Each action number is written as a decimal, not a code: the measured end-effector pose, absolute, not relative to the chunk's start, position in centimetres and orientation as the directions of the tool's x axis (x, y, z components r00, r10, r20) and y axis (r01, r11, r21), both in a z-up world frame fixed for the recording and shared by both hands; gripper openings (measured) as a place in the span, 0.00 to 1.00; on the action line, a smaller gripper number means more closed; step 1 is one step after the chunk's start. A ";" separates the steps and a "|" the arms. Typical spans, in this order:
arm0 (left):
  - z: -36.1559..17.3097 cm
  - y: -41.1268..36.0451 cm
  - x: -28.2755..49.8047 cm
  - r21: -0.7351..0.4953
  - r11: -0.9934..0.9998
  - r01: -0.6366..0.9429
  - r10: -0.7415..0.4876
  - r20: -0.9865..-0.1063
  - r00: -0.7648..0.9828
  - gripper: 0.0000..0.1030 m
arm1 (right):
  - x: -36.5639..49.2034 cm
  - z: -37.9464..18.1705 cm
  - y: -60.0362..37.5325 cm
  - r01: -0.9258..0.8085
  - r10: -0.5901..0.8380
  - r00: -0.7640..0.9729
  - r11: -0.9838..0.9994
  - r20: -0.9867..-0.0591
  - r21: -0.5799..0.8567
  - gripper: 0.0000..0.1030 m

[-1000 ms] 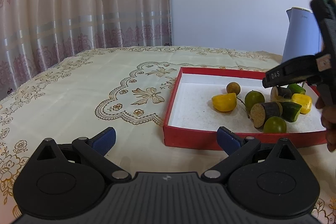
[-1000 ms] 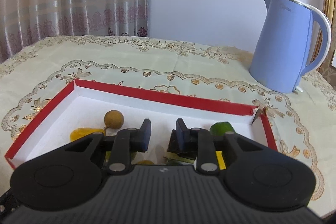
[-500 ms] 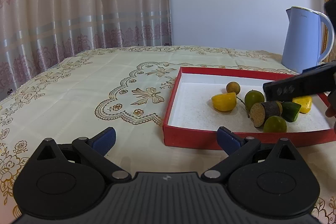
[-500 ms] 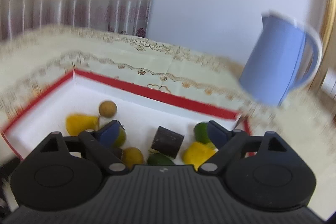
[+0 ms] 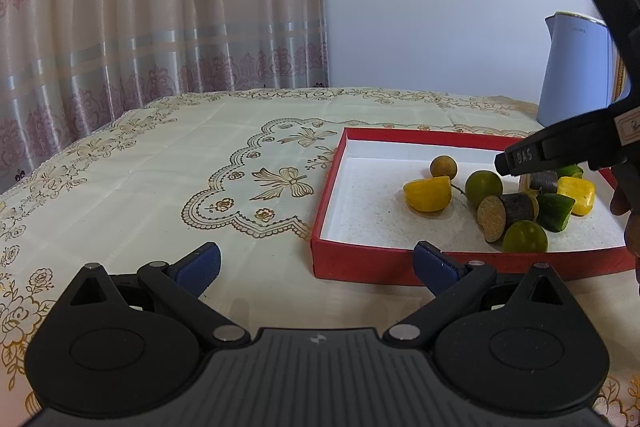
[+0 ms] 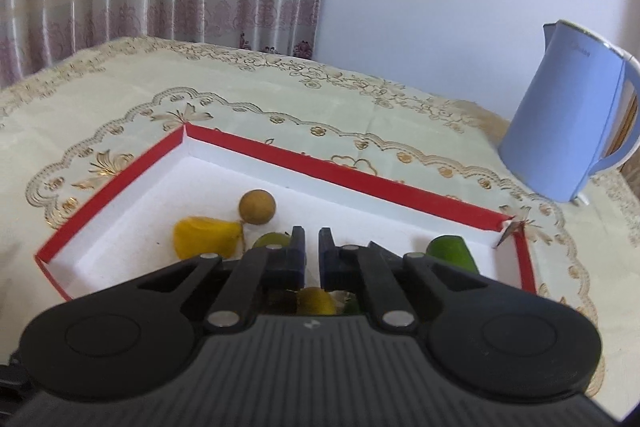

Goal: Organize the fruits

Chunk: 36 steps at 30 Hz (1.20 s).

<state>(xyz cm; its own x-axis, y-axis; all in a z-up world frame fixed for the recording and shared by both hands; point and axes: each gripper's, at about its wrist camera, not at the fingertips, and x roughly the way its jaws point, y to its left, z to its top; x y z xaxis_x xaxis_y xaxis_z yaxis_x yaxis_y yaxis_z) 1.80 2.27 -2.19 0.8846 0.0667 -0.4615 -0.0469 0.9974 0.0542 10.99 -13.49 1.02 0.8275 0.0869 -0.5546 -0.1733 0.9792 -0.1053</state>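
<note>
The right hand-held gripper [image 6: 311, 251] hovers nearly closed over fruit in the red box [image 6: 340, 173], gripping nothing visible; the left hand-held gripper [image 5: 318, 265] gapes wide, empty.

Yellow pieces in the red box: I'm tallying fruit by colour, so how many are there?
2 show: one yellow piece left of the cluster, another at its right end, below the right hand-held gripper. More may be hidden.
</note>
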 end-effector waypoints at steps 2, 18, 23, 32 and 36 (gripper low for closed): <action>-2.2 2.3 1.8 0.056 0.997 -0.047 0.067 -0.461 0.885 1.00 | 10.7 1.4 -14.0 -0.172 0.106 0.832 0.983 -0.545 -0.071 0.08; -2.1 2.0 1.7 0.080 0.996 -0.051 0.082 -0.451 0.889 1.00 | 4.0 2.9 -15.7 -0.089 0.047 0.926 0.992 -0.374 -0.095 0.99; -2.1 2.1 1.7 0.072 0.996 -0.048 0.076 -0.455 0.887 1.00 | -0.3 2.8 -16.0 -0.026 -0.030 0.953 0.983 -0.303 -0.180 1.00; -2.0 1.8 1.6 0.108 0.992 -0.062 0.104 -0.442 0.891 1.00 | -5.1 0.8 -18.9 -0.005 -0.029 0.934 0.995 -0.356 -0.096 1.00; -1.6 1.7 1.4 0.110 0.992 -0.064 0.107 -0.441 0.891 1.00 | -6.1 -0.3 -20.0 -0.020 -0.017 0.913 0.996 -0.409 -0.086 1.00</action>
